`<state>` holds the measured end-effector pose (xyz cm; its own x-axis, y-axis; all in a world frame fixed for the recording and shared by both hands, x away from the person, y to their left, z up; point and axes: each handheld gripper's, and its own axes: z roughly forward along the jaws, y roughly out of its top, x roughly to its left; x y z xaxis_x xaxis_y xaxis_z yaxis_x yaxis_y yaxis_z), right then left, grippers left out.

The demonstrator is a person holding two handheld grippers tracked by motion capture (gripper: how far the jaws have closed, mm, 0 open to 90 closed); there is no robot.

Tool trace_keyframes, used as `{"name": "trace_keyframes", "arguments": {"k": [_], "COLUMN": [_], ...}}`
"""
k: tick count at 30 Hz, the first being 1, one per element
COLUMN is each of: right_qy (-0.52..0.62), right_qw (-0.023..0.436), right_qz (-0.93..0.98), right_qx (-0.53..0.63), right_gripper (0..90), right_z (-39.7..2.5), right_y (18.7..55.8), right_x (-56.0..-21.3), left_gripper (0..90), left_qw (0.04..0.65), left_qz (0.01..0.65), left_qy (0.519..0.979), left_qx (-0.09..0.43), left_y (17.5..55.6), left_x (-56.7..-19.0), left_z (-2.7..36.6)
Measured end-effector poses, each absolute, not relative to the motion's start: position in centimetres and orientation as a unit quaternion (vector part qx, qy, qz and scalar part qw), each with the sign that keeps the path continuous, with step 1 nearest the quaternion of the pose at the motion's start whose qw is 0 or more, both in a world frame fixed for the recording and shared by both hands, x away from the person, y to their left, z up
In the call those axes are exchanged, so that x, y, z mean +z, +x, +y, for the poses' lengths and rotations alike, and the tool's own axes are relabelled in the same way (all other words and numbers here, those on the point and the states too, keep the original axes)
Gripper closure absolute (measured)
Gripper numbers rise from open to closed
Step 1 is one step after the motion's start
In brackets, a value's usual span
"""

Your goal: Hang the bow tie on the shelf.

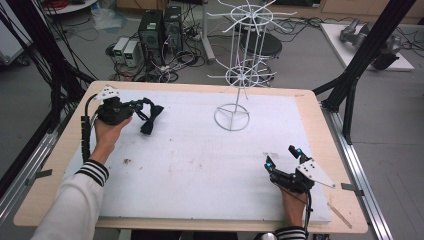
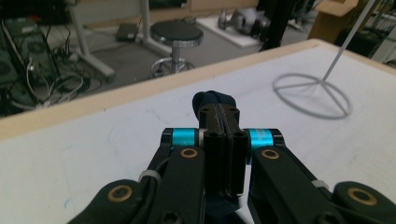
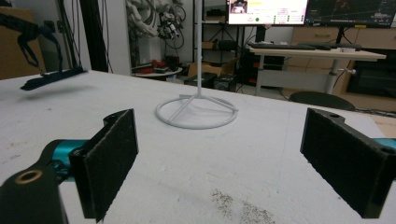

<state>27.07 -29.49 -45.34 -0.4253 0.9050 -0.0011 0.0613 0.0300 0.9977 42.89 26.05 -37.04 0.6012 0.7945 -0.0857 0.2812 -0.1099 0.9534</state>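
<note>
Wire stand [image 1: 239, 75] mid-table, dark cloth [image 1: 150, 116] left, right gripper [image 1: 283, 156] near-right.

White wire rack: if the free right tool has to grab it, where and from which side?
Grip the thin upright pole just above the ring base, coming in level from the right tool's near side; its jaws stand wide open, and the arms higher up would crowd them.

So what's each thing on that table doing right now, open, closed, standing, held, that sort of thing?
Left gripper: jaws shut on the dark cloth.
Dark cloth: pinched and lifted, its loose end hanging above the table.
Right gripper: jaws wide open, holding nothing.
White wire rack: standing upright on its ring base, arms bare.
White board: lying flat, some dark specks on it.
</note>
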Motion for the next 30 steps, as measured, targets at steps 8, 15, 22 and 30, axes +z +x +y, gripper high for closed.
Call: {"name": "trace_keyframes", "arguments": {"k": [8,15,22,30], "right_qy": [0.391,0.391,0.391,0.391], "right_qw": [0.366,0.367,0.365,0.366], "right_qz": [0.617,0.618,0.618,0.617], "right_qx": [0.576,0.575,0.576,0.577], "right_gripper": [10.3,10.3,10.3,10.3], "right_z": [-29.5,-29.5,-29.5,-29.5], "right_y": [27.1,27.1,27.1,27.1], "right_x": [-45.3,-45.3,-45.3,-45.3], "left_gripper": [88.4,88.5,88.5,88.5], "left_qw": [0.576,0.583,0.592,0.603], "left_qz": [0.362,0.351,0.334,0.31], "left_qy": [0.692,0.691,0.695,0.7], "left_qx": [0.241,0.244,0.234,0.226], "left_y": [42.3,42.1,41.8,41.5], "left_x": [-36.0,-35.2,-34.3,-33.0], "left_z": [26.1,25.6,24.3,22.2]}}
